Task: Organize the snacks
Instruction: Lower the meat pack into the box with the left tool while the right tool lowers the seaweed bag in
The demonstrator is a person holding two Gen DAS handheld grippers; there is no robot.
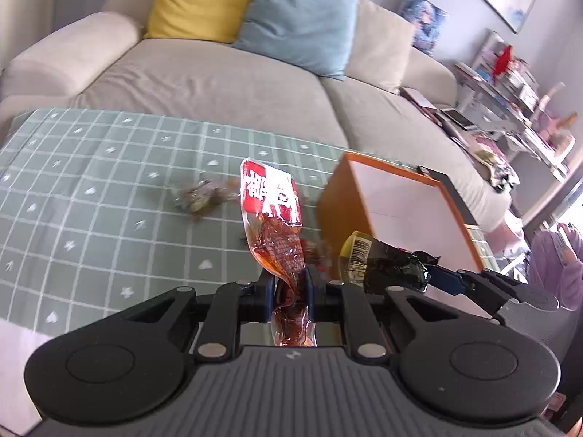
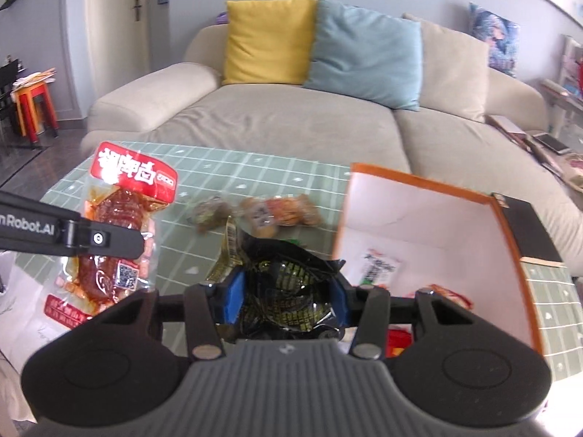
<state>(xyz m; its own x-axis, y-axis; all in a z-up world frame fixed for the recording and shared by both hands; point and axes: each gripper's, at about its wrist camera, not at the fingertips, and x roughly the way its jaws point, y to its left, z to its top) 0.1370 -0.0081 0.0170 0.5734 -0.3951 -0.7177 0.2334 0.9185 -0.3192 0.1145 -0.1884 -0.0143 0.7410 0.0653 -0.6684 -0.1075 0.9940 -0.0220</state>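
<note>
Carry both packs over the orange box (image 2: 510,240) at the counter's right edge and let go only once each hangs clear inside its rim. The left claw (image 1: 289,287) pinches the red pack (image 1: 273,215) by its thin, clear lower part, so it dangles floppy above the counter (image 1: 91,182). The right claw (image 2: 286,300) clamps the crumpled black pack (image 2: 288,280). Loose snacks (image 2: 255,211) lie mid-counter.

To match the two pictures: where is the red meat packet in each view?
Left wrist view: red meat packet at centre, rising from the left claw.
Right wrist view: packet at left edge, above the table.
Shared landmark: orange box, right of it.
</note>
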